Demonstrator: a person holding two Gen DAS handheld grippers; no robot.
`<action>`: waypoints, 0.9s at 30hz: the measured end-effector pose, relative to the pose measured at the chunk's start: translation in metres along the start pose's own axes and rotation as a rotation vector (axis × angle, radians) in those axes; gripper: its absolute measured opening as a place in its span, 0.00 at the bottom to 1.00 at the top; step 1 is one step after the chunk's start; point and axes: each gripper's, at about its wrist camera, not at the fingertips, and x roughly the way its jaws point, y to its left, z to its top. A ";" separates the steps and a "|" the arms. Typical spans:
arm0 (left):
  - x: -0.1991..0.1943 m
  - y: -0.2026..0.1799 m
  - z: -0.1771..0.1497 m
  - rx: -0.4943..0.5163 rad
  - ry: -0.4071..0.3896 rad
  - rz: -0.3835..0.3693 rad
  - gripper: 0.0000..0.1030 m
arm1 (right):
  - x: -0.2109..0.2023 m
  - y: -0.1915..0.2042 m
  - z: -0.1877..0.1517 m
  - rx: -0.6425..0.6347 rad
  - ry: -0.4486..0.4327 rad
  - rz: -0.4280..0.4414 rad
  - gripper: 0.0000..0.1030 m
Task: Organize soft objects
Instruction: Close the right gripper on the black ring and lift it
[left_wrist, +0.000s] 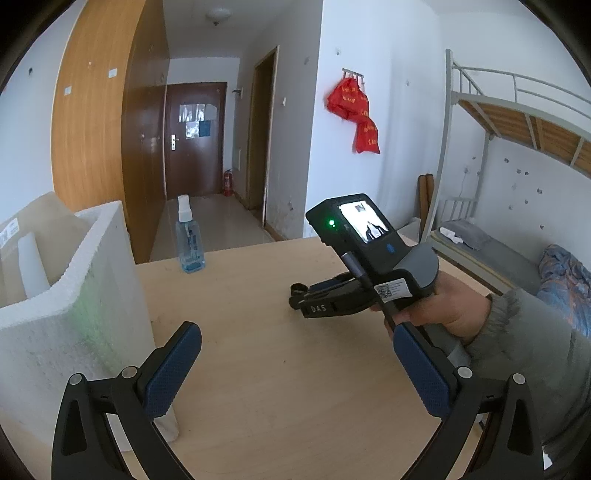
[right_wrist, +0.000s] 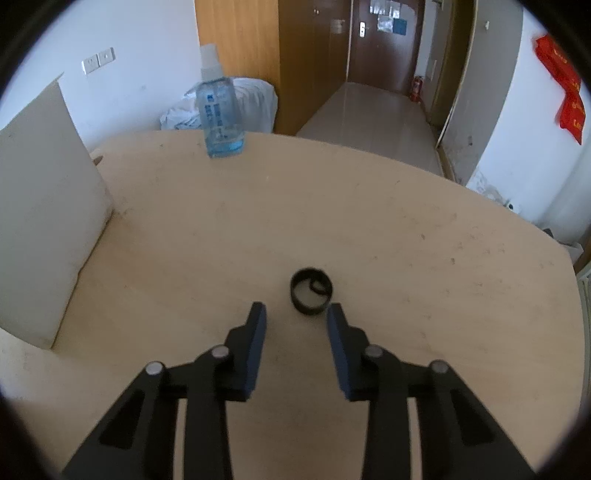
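Observation:
A small black coiled band (right_wrist: 311, 291) lies on the wooden table (right_wrist: 332, 206), just beyond my right gripper (right_wrist: 296, 314). The right gripper is open, its blue-padded fingers on either side of and slightly short of the band. In the left wrist view the band (left_wrist: 298, 289) shows at the tip of the right gripper (left_wrist: 304, 295), held low over the table by a hand. My left gripper (left_wrist: 295, 339) is open wide and empty above the table, beside a white foam box (left_wrist: 70, 302) on its left.
A clear blue spray bottle (left_wrist: 189, 240) stands at the far table edge, and shows in the right wrist view (right_wrist: 221, 110). The foam box (right_wrist: 44, 206) stands at the table's left. Beyond are a hallway, a bunk bed (left_wrist: 517, 147) and red bags (left_wrist: 354, 110).

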 end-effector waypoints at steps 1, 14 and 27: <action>0.000 0.000 0.000 -0.001 -0.001 0.001 1.00 | -0.001 0.000 0.002 0.001 -0.005 0.006 0.37; -0.001 0.004 -0.001 -0.032 -0.001 0.000 1.00 | 0.010 0.001 0.010 -0.014 0.002 -0.039 0.36; 0.001 0.005 -0.004 -0.031 0.000 -0.005 1.00 | 0.002 -0.001 0.012 0.008 -0.003 -0.035 0.14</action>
